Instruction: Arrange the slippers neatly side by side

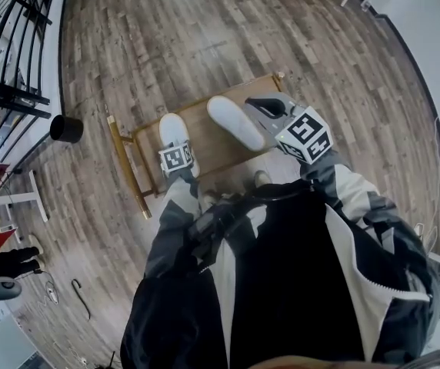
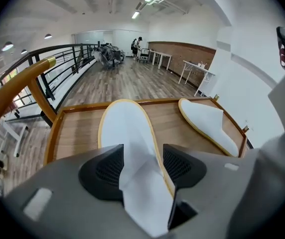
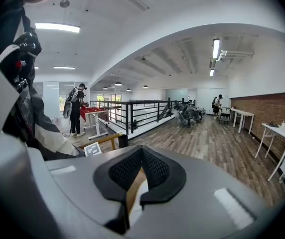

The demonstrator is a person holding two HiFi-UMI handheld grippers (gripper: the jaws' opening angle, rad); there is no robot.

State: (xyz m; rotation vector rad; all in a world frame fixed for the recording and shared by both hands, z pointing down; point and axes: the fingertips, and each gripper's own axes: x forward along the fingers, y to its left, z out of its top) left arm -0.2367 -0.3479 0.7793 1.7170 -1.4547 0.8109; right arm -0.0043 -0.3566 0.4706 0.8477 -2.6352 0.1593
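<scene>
Left gripper view: left gripper [image 2: 142, 156] fingers apart round left slipper [image 2: 125, 128] strap, slipper flat on bench [image 2: 77, 126], prob. placed; right gripper [image 3: 141, 156] fingers clamp angled right slipper [image 1: 235, 121] for aligning.

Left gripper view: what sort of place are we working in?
Probably an open-plan office or workshop, perhaps a mezzanine: a black railing, white desks along a brick wall, and a wood-plank floor.
</scene>
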